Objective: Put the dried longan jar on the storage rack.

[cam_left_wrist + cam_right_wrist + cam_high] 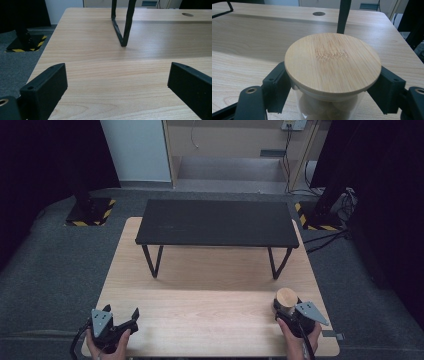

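Your right tongs (286, 312) are clamped on a jar (329, 100) at the near right corner of the table (210, 305), jaws pressing its clear wall just under the round wooden lid (333, 62). Your left tongs (117, 85) sit apart and empty over the near left corner. The jar looks like glass, so treat it as stiff, slippery and breakable; grip the wall, not the lid, which may lift off. The right gripper view shows pale rounded pieces inside the jar, while the high view shows the black stand (217, 222) spanning the far half of the table.
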### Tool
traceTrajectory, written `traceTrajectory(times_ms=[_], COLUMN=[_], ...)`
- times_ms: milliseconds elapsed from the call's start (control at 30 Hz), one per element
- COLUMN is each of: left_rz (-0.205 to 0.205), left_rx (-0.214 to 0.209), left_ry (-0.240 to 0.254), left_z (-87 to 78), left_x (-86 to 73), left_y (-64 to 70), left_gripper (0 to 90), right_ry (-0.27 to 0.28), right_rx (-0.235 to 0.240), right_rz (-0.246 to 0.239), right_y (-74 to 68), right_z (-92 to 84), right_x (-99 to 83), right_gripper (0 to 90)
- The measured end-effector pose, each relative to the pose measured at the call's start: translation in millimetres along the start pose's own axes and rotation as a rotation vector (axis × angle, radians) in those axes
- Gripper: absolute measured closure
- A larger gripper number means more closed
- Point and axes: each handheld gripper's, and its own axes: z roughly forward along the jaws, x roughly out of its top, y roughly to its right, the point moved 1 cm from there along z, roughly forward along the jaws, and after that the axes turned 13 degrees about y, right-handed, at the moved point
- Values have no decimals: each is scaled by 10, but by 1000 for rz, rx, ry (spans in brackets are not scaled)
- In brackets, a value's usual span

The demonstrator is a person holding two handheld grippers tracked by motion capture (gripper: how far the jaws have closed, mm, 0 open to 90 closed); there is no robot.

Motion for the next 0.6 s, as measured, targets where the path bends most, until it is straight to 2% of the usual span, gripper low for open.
traceTrajectory(times_ms=[400, 600], left_rz=[1, -1], left_rx=[1, -2], left_ry=[5, 6], left_z=[-27, -31], left_x=[12, 14], left_y=[-5, 7], left_gripper=[14, 14], right_ry=[17, 50], right_rx=[16, 38], right_rz=[4, 17], right_y=[7, 28], right_z=[-103, -202], right_x=[99, 312], right_gripper=[259, 259])
